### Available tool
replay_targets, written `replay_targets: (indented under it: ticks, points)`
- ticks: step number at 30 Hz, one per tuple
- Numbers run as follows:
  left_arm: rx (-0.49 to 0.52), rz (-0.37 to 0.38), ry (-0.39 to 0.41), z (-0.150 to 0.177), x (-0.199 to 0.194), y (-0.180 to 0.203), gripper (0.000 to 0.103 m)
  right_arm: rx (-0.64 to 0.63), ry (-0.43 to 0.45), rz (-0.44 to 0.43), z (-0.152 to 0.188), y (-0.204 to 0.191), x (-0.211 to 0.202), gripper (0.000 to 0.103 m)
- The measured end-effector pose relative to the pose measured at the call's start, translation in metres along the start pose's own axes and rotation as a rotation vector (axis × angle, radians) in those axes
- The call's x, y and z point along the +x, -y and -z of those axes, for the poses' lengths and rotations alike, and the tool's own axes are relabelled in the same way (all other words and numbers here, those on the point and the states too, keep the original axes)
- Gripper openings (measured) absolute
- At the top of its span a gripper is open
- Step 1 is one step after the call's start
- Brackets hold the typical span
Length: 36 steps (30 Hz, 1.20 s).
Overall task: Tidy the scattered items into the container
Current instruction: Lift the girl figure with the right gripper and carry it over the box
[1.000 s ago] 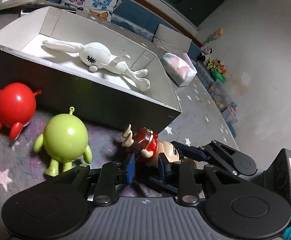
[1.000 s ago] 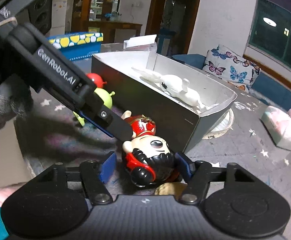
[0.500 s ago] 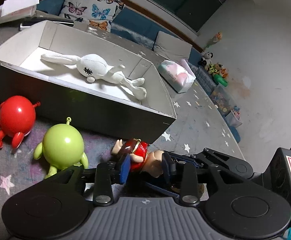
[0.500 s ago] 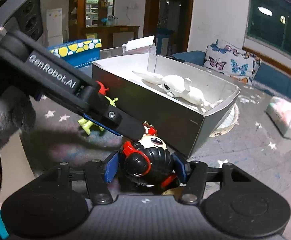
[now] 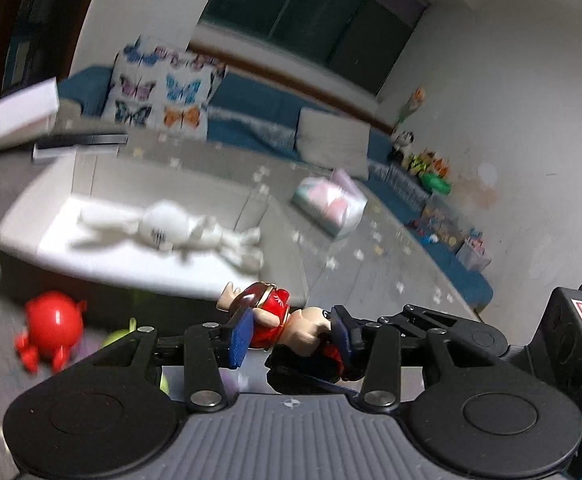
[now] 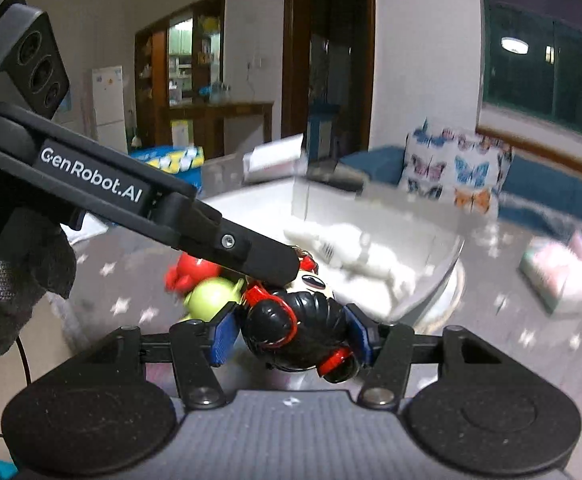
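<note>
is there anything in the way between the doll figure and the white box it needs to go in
Nothing visible blocks it. The doll figure is off the mat, clamped in the right gripper, with only the near wall of the white box ahead. The plush rabbit lies inside, leaving bare floor around it.

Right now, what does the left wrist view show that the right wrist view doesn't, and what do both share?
Only the left wrist view shows the doll's red body and the toy row along the far wall. Only the right wrist view shows the doll's black hair between the right gripper's fingers, the fridge and the doorway. Both share the white box, the plush rabbit inside, and the red ball toy.
</note>
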State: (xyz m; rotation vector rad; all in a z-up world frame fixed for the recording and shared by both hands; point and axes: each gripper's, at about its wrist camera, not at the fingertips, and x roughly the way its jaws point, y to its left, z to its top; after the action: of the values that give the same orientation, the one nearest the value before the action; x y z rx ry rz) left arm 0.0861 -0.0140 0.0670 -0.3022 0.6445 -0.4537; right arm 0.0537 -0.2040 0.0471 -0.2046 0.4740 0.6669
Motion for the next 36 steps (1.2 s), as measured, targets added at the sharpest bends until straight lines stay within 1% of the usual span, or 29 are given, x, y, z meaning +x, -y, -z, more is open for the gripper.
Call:
replay_targets:
  ticks: [3,6,8,13,16,19,25,26,29,36]
  points:
    - [0.023,-0.005,0.039,-0.021,0.006,0.0,0.045,-0.021,0.033,0.026,-0.019,0.01,0.006,0.057]
    - [0.021,-0.012,0.069,-0.041,0.02,-0.01,0.045,-0.027,0.051,0.05,-0.039,0.022,0.023,0.057]
    - [0.014,-0.02,0.072,-0.052,0.032,-0.02,0.045,-0.026,0.046,0.057,-0.048,0.031,0.039,0.057]
    - [-0.037,-0.036,0.041,-0.068,0.067,-0.053,0.045,-0.016,-0.008,0.061,-0.061,0.05,0.089,0.057]
    - [-0.075,-0.035,0.018,-0.069,0.085,-0.07,0.045,-0.014,-0.047,0.065,-0.062,0.056,0.115,0.057]
    - [-0.089,-0.031,-0.007,-0.067,0.099,-0.08,0.045,-0.011,-0.093,0.072,-0.058,0.059,0.136,0.057]
    - [-0.093,-0.022,-0.067,-0.055,0.12,-0.091,0.044,-0.037,-0.182,0.064,-0.043,0.059,0.156,0.056]
    - [-0.096,-0.018,-0.077,-0.053,0.122,-0.092,0.044,-0.029,-0.186,0.054,-0.042,0.059,0.156,0.054]
    - [-0.108,-0.019,-0.105,-0.05,0.128,-0.094,0.044,-0.044,-0.191,0.054,-0.043,0.056,0.158,0.053]
    - [-0.121,-0.03,-0.124,-0.047,0.127,-0.095,0.044,-0.036,-0.194,0.056,-0.043,0.055,0.156,0.052]
